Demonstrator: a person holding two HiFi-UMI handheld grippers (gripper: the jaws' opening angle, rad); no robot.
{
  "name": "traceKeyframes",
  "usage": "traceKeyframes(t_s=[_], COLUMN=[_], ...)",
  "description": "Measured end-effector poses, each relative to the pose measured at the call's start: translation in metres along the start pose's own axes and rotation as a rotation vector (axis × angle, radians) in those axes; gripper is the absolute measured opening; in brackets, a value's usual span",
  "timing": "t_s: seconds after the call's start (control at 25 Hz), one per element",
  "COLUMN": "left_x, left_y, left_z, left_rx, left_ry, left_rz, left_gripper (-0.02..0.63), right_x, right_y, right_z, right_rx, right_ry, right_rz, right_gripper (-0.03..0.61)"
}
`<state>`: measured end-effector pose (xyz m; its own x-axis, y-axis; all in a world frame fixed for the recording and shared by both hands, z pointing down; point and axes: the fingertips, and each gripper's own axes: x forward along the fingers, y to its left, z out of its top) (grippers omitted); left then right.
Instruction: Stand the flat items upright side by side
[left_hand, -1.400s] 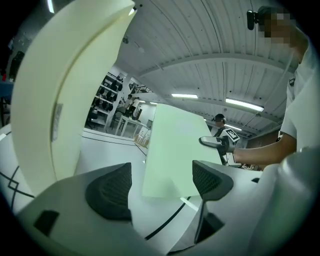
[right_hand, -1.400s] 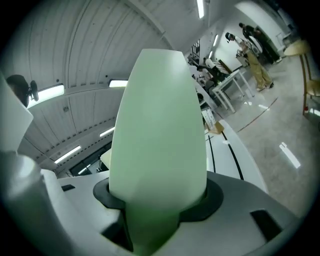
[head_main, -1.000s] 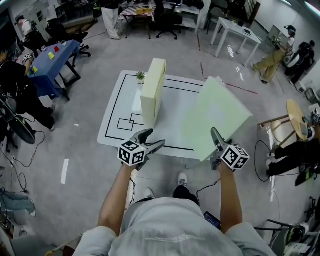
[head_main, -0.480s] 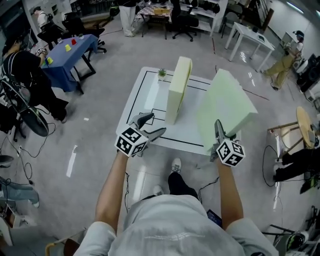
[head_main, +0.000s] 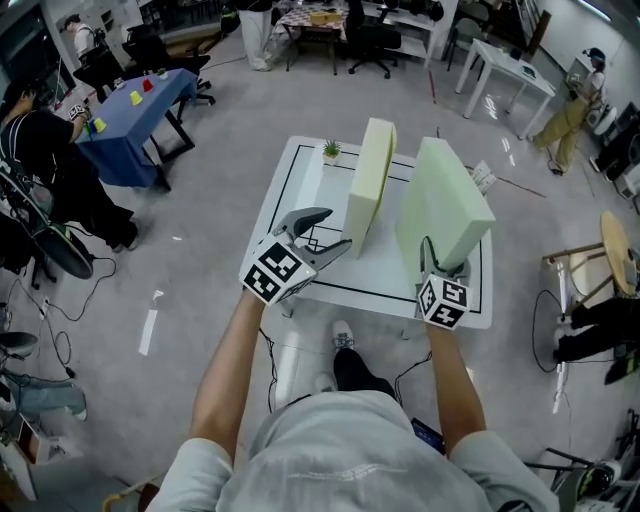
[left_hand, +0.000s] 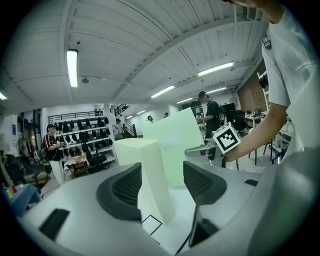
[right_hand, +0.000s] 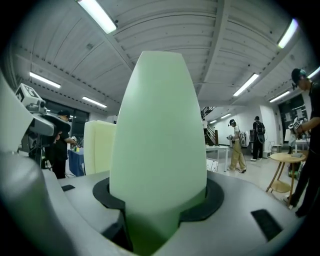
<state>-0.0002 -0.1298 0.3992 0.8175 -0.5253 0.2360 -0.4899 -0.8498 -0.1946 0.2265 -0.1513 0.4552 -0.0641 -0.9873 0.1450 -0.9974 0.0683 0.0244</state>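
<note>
Moved leftward since a second ago, toward the yellow foam slab (head_main: 368, 190) standing upright on the counter (head_main: 298, 185): green foam slab (head_main: 440, 212), now near its right side, not touching, a little tilted. Clamped at lower edge by right hand-held gripper (head_main: 433, 264). Left hand-held gripper (head_main: 335, 230) front-left of yellow slab, jaws closing, pressing nothing.

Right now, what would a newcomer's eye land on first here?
A big pale green foam slab stands out at the right of the white table, its near edge clamped in the jaws of the right gripper. To its left a cream foam slab stands upright on the table, and the left gripper, jaws closing on nothing, points at it.
</note>
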Motion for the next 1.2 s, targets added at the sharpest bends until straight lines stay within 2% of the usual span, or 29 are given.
traceKeyframes(t_s=[0.2,0.4,0.52,0.64,0.84,0.88,1.04,1.2], left_x=[0.016,0.028,0.04,0.052,0.053,0.052,0.051,0.052], left_y=[0.023,0.032,0.03,0.031,0.037,0.037,0.037,0.039], left_z=[0.023,0.052,0.049,0.029,0.028,0.032,0.042,0.042], left_rx=[0.078,0.173,0.244,0.249,0.253,0.259,0.282,0.263], left_ry=[-0.027,-0.104,-0.087,-0.054,-0.112,-0.128,-0.151,-0.159], left_rz=[-0.015,-0.074,-0.116,-0.133,-0.117,-0.118,-0.126,-0.128], left_gripper=[0.264,0.256,0.25,0.239,0.152,0.152,0.149,0.144], right_x=[0.023,0.049,0.064,0.076,0.085,0.086,0.091,0.097], right_y=[0.005,0.013,0.017,0.021,0.04,0.044,0.057,0.074], right_z=[-0.001,-0.001,-0.006,-0.011,-0.023,-0.025,-0.031,-0.045], right_rx=[-0.014,-0.037,-0.038,-0.052,-0.05,-0.05,-0.046,-0.058], right_ry=[-0.007,-0.017,-0.013,-0.014,-0.019,-0.021,-0.015,0.096], right_rz=[-0.021,-0.033,-0.035,-0.043,-0.031,-0.024,0.038,0.206], right_gripper=[0.281,0.284,0.284,0.284,0.293,0.297,0.306,0.36])
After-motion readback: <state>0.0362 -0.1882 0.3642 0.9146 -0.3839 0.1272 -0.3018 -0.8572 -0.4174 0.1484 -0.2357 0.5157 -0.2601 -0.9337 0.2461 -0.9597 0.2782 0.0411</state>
